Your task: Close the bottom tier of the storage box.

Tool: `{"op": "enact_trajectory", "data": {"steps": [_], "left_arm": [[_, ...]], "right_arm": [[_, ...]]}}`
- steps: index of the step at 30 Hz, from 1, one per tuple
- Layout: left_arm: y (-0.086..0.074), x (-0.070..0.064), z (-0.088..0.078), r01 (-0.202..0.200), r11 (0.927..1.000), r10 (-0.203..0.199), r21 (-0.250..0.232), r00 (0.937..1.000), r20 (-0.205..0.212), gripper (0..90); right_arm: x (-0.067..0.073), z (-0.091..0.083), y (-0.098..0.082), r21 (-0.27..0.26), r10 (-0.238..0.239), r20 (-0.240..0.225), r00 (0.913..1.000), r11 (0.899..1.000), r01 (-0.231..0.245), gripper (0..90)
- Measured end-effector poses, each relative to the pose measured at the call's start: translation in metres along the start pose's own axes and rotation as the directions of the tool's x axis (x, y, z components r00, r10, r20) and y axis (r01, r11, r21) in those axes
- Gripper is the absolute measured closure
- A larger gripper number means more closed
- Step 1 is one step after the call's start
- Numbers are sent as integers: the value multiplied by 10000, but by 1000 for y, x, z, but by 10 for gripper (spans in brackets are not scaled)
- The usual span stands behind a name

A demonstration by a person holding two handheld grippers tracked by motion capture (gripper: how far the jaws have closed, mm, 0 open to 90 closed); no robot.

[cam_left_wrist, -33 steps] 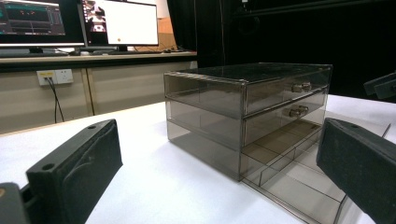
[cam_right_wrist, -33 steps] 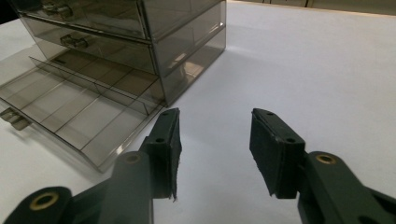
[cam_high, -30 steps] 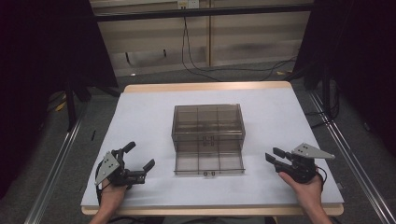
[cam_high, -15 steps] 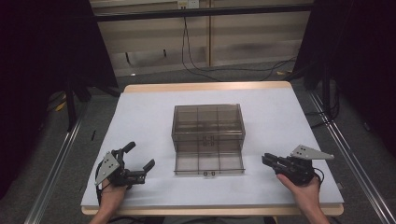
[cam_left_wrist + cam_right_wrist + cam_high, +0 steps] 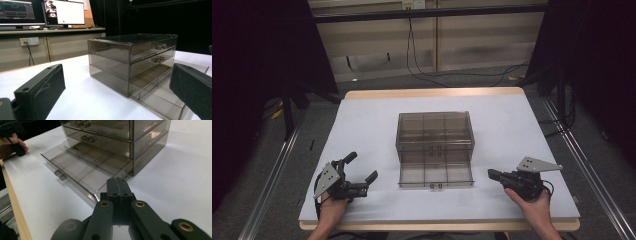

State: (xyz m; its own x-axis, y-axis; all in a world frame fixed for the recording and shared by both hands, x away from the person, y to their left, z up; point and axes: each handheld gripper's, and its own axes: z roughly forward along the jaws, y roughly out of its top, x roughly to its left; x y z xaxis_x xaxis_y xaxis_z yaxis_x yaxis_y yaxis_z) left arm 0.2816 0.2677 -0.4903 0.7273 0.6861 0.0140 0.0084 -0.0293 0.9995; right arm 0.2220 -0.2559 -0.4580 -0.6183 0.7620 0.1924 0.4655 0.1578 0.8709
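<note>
A smoky clear drawer cabinet [image 5: 434,131] stands in the middle of the white table [image 5: 362,120]. Its bottom drawer [image 5: 435,173] is pulled out toward me, and its divided compartments look empty. My left gripper [image 5: 362,165] rests at the front left, open, with nothing between its jaws. In the left gripper view the cabinet [image 5: 132,56] and open drawer [image 5: 160,96] lie ahead between the wide-spread fingers [image 5: 42,86]. My right gripper [image 5: 491,173] lies at the front right, just beside the drawer's right corner. Its jaws have just been closing and are now shut on nothing [image 5: 117,187].
The right gripper view shows the drawer's small handle [image 5: 59,175] and, beyond it, the other hand [image 5: 12,143]. Wooden table edges run along the front [image 5: 437,225] and back. Monitors [image 5: 62,12] sit on a desk beyond the table.
The right gripper's jaws, apart a second ago, have come together with nothing between them. The left gripper has stayed where it was.
</note>
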Motion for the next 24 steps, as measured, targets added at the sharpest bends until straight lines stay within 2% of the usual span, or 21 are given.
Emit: {"op": "enact_trajectory", "data": {"steps": [5, 24], "left_arm": [[0, 0, 0, -19, 10000, 19, 17, 10000, -15, 0], [0, 0, 0, 14, 10000, -14, 3, 10000, -25, 0]], "right_arm": [[4, 3, 1, 266, -173, -262, 9995, 9995, 180, 900], [19, 17, 6, 501, -468, -749, 9961, 9975, 506, 900]]}}
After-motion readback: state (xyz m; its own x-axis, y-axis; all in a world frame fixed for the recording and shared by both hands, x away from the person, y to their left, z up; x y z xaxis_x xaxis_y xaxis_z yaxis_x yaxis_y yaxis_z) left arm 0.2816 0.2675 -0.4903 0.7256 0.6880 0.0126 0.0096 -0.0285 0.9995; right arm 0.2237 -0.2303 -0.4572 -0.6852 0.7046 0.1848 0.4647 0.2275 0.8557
